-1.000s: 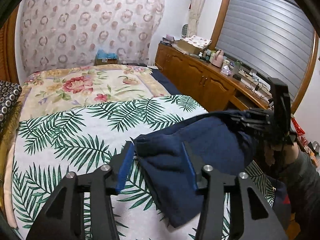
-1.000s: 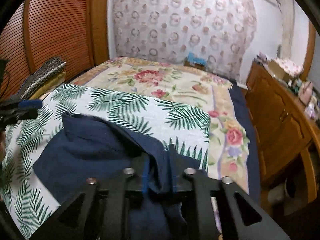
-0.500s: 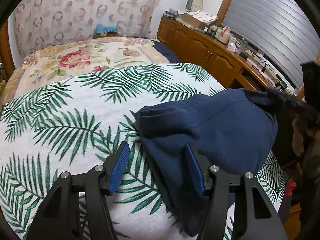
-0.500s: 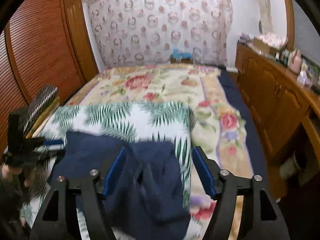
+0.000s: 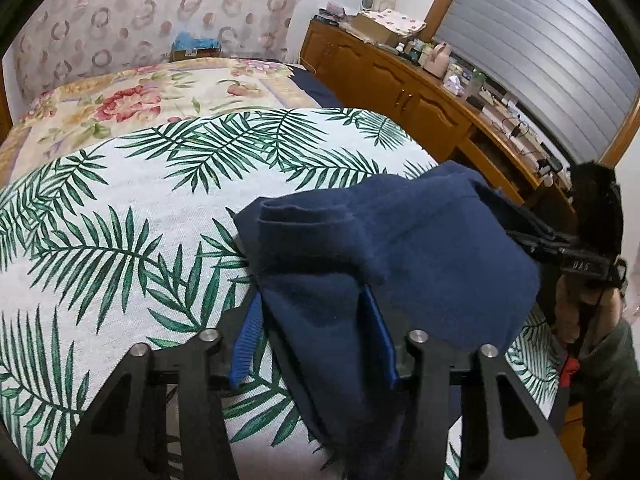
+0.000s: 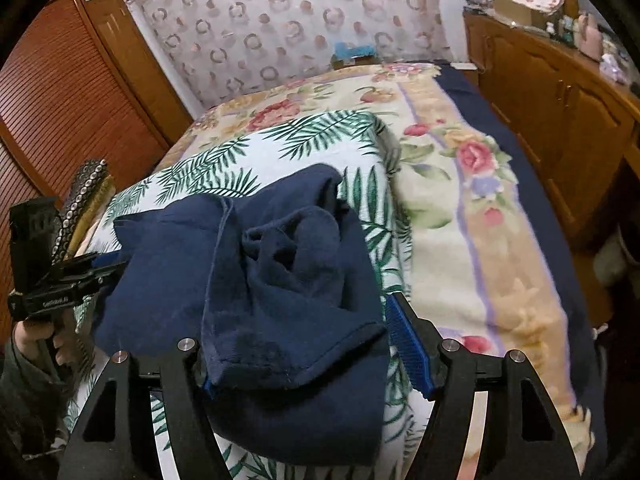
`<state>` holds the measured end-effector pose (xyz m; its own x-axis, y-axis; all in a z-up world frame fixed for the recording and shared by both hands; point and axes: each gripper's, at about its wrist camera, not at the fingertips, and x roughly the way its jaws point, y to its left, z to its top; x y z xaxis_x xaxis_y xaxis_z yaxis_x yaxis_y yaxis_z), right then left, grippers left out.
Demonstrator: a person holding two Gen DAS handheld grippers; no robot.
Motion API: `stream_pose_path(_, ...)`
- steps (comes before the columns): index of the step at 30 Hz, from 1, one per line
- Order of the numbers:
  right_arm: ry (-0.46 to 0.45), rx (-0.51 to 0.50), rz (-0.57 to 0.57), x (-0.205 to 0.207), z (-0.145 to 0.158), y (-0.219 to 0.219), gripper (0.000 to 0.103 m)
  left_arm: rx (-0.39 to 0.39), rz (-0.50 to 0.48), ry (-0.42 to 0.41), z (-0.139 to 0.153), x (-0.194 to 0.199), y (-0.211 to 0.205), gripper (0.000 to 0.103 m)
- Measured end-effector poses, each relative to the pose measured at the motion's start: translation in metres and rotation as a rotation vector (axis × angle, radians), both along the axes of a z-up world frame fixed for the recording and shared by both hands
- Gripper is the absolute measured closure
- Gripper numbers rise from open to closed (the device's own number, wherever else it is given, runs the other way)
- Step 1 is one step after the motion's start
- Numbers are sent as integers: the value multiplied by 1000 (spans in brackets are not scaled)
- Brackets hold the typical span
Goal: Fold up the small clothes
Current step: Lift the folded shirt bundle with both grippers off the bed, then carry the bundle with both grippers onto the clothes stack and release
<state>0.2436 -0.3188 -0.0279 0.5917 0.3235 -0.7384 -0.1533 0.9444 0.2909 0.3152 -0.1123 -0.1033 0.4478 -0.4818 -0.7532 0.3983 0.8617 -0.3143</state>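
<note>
A navy fleece garment (image 5: 440, 248) lies bunched on the palm-leaf bedspread (image 5: 140, 200). My left gripper (image 5: 310, 298) straddles a thick fold at its near left edge. Its jaws are closing with the fold between the blue pads, and bedspread still shows beside the left pad. In the right wrist view the garment (image 6: 168, 280) drapes over the left finger of my right gripper (image 6: 316, 300). That gripper stands wide open, and the cloth lies loose between its pads. The left gripper (image 6: 100, 268) shows at the garment's far left corner, and the right gripper (image 5: 532, 240) at its far right side.
A floral blanket (image 6: 460, 200) covers the bed beyond the palm-leaf bedspread (image 6: 312, 136). A wooden cabinet (image 5: 400, 88) with clutter on top runs along the right side. Louvred wardrobe doors (image 6: 60, 100) and a stack of folded fabric (image 6: 84, 196) stand left. A hand (image 6: 36, 332) holds the left gripper.
The right gripper opened and let go of the garment, which now drapes over its left finger. The left gripper sank toward the bed and its jaws narrowed around the fold.
</note>
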Motion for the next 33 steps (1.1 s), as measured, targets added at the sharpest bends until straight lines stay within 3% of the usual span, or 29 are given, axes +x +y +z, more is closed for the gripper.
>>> stream_pose_path(2,-3,20,16,1,0,-3,44,-18,5,10,0,3,3,67)
stream_pose_path(4,-2,59,49,3,-4,-2,64,-71,1,38,-2,6,6,78)
stream_pose_path(6,-10,58,69,0,-7,0,69,-102,-3,57,-2,7,7,87)
stream_pose_path(10,-24,76,67,-2,-15,-5,81,-153,-33,8,16,-3,8,89)
stream_pose_path(15,-119,4,55,-14,4,8,85,-181,-79,-100,57,-31,7,89)
stream_pose_path(21,-248,-32,97,-28,45,35,85,-206,-50,-222,98,-58,37,90)
stream_pose_path(26,-308,-22,185,-17,64,75,85,-194,38,-303,122,-73,92,90)
stream_pose_path(33,-379,3,367,24,86,170,85,-157,234,-387,145,-94,196,90)
